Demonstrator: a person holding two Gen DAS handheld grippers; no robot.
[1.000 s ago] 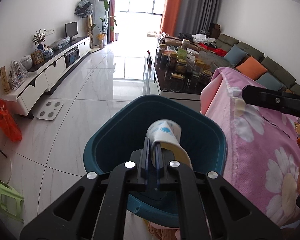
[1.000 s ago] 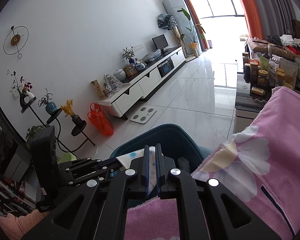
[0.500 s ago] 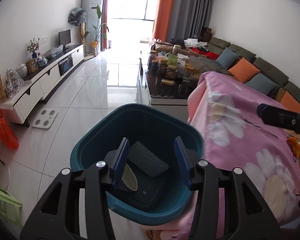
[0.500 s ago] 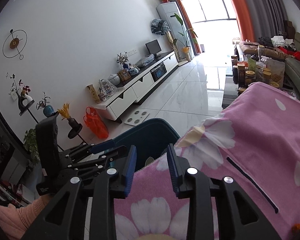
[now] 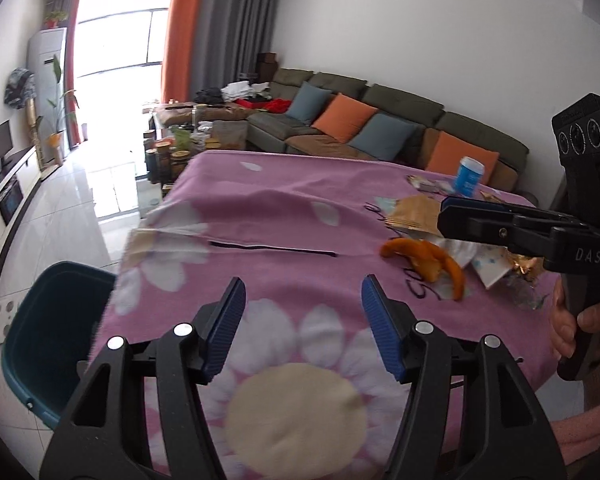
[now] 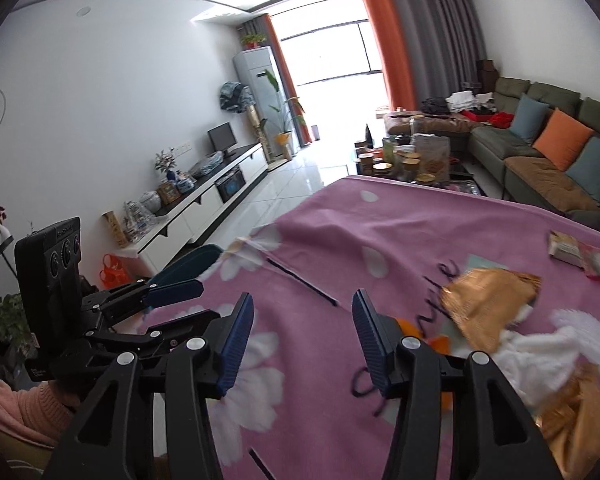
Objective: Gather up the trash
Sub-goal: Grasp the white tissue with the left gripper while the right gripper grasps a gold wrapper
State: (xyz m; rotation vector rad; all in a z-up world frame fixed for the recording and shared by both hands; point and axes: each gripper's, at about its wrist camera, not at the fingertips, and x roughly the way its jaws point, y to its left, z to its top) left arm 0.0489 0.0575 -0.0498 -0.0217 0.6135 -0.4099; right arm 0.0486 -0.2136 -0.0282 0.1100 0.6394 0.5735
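- Underneath us lay a pink fleecy blanket (image 5: 300, 216) printed with big white daisies, spread over a table in a bright living room; a white media unit (image 6: 204, 208) ran along the left wall, an olive sectional sofa (image 5: 380, 120) with orange and blue cushions along the right, and orange-and-grey curtains (image 6: 412, 44) framed the far window.
- Beside the table's near-left edge, down on the glossy white tile, stood our teal plastic bin (image 5: 48, 344), a smooth tub with rounded corners.
- Across the right half of the blanket the trash was scattered: curled orange peel (image 5: 428, 260), a crinkled gold foil wrapper (image 6: 488, 304), soft white crumpled tissue (image 6: 540, 352), a flat cardboard packet (image 6: 568, 250), and at the far right an upright blue cup (image 5: 468, 176).
- Our left gripper (image 5: 302, 322) hung over the blanket with its ribbed blue pads spread wide, jaws just having opened, nothing between them.
- Our right gripper (image 6: 302, 342) stood roughly half open, also freshly opened and empty, just short of the peel.
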